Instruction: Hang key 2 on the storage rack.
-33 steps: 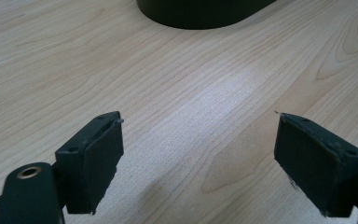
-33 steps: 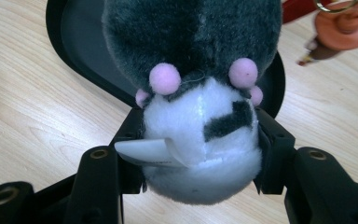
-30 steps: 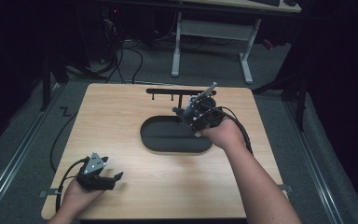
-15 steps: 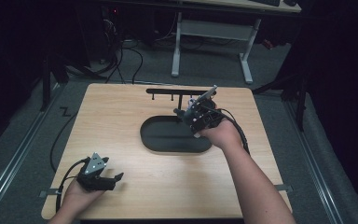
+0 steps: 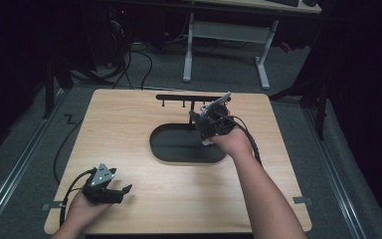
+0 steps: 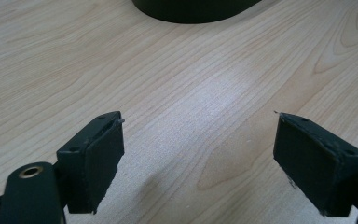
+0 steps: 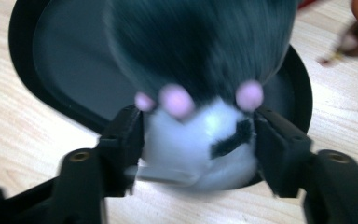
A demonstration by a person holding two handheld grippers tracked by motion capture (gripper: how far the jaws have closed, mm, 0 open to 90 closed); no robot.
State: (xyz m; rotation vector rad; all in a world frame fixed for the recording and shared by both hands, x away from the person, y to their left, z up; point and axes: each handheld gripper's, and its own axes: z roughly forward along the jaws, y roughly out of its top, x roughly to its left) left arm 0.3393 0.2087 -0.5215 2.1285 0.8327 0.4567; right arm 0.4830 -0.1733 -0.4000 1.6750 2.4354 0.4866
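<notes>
- Right gripper (image 5: 205,121): lower than a second ago, now down close over the near right end of the black oval tray (image 5: 171,152); before, it was held a little higher above that same end.
- Right gripper, jaws: have just been opening, and stand wider apart than in the earlier pictures.
- Plush toy (image 7: 200,135), dark fur with a white face and pink spots: sits between the jaws in the right gripper view, blurred. The pads flank its white face closely; whether they press on it cannot be told.
- Right forearm (image 5: 263,199): shifted slightly with the gripper, toward the tray.
</notes>
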